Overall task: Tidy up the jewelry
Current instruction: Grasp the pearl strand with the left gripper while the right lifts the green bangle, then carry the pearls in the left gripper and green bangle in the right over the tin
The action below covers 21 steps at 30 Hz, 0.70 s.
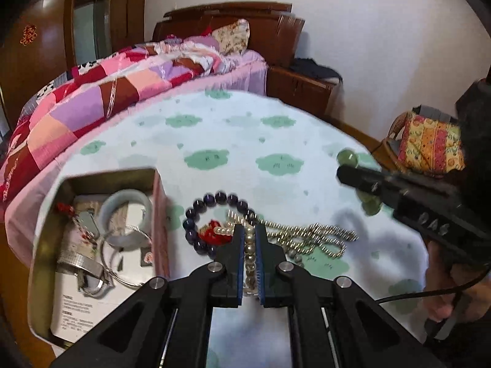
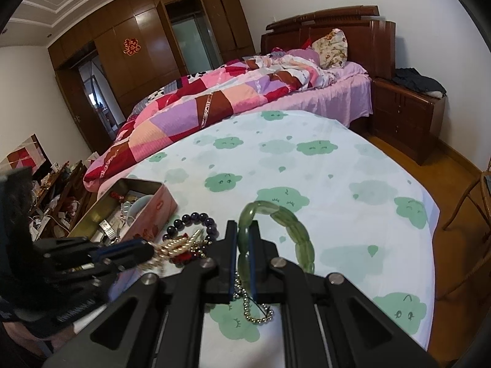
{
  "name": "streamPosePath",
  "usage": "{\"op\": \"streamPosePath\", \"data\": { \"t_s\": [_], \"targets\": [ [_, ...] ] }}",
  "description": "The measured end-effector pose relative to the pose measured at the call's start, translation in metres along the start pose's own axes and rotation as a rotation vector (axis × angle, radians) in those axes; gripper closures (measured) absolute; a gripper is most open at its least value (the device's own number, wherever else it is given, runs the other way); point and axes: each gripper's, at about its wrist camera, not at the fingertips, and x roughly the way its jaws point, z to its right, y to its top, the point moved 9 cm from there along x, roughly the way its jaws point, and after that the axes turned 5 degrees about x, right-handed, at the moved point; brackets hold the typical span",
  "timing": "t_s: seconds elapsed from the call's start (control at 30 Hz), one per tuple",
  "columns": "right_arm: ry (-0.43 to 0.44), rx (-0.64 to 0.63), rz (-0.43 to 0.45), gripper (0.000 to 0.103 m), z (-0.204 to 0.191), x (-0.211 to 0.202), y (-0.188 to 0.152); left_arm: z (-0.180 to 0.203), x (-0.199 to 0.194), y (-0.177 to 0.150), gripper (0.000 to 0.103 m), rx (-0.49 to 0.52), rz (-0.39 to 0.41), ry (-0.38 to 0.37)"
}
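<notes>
My left gripper (image 1: pixel 249 230) is shut on a pearl bead strand (image 1: pixel 249 251) over a pile with a dark purple bead bracelet (image 1: pixel 196 207), a red tassel (image 1: pixel 213 230) and a gold bead chain (image 1: pixel 310 234). My right gripper (image 2: pixel 243 230) is shut on a green jade bracelet (image 2: pixel 288 217) and holds it above the cloth. It shows in the left wrist view (image 1: pixel 362 178) with green beads (image 1: pixel 347 157) around it. An open pink tin box (image 1: pixel 161 214) at left holds a pale jade bangle (image 1: pixel 127 214) and silver bangles (image 1: pixel 92 270).
The table (image 2: pixel 337 184) has a white cloth with green clouds. A bed with a patchwork quilt (image 2: pixel 214 101) lies behind it, a wooden nightstand (image 2: pixel 405 113) at right. A thin silver bead chain (image 2: pixel 254 309) lies under my right gripper. A cushioned chair (image 1: pixel 429 141) stands right.
</notes>
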Motion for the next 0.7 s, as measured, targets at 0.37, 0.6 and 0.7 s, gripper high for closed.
{"op": "streamPosePath", "data": {
  "t_s": [0.37, 0.6, 0.7],
  "targets": [
    [0.041, -0.018, 0.026, 0.094, -0.016, -0.017, 0.011, -0.017, -0.073, 0.044, 0.098, -0.02, 0.171, 0.016],
    [0.114, -0.036, 0.026, 0.094, -0.04, -0.027, 0.02, -0.045, -0.096, 0.053, 0.098, -0.04, 0.207, 0.07],
    [0.135, -0.061, 0.025, 0.094, -0.053, -0.028, 0.027, -0.062, -0.1, 0.049, 0.098, -0.055, 0.205, 0.102]
  ]
}}
